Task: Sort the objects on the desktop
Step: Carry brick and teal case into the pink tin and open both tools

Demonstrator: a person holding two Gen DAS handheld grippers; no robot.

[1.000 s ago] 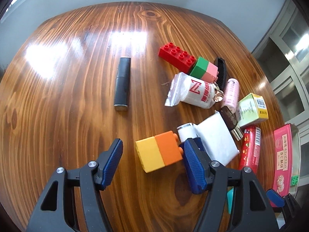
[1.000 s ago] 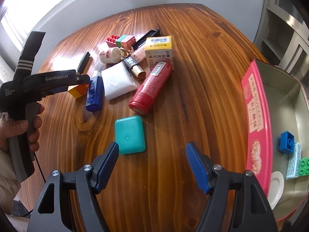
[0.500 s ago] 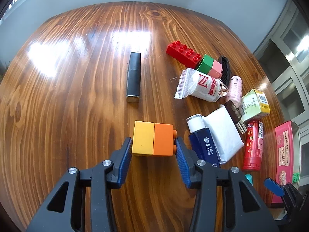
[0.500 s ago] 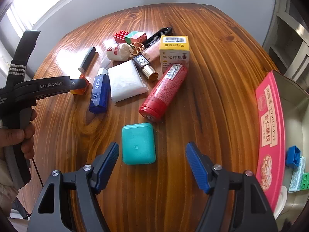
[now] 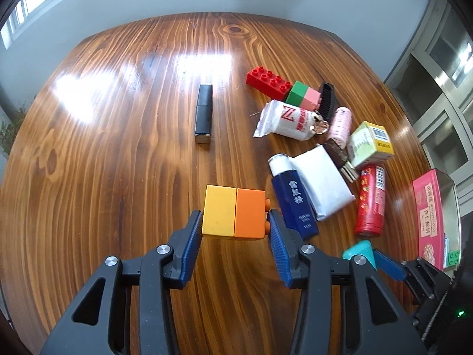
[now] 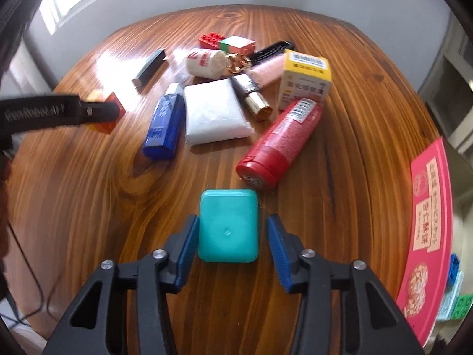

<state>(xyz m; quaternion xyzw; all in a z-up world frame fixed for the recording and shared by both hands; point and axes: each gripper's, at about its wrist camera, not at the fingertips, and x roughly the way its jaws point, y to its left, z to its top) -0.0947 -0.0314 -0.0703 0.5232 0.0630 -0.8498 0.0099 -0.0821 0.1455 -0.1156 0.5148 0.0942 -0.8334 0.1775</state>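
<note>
Yellow-orange block (image 5: 233,213): rigid, light, clamped flank-to-flank in left hand-held gripper (image 5: 235,233); right hand-held gripper (image 6: 230,239) closing around slick teal case (image 6: 227,224), beside red tube (image 6: 280,142).

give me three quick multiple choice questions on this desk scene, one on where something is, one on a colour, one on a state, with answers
1. What lies directly right of the dark blue bottle in the left wrist view?
A. white tissue pack
B. black comb
C. red stud brick

2. Which colours make up the block between the left gripper's fingers?
A. green and pink
B. yellow and orange
C. blue and white

3. How does the red cylindrical tube rest?
A. upright
B. on its side
C. inside the tin

Answers: 1 A, the white tissue pack touches the bottle's side. 2 B, both halves show. 3 B, it lies flat on the wooden table.
</note>
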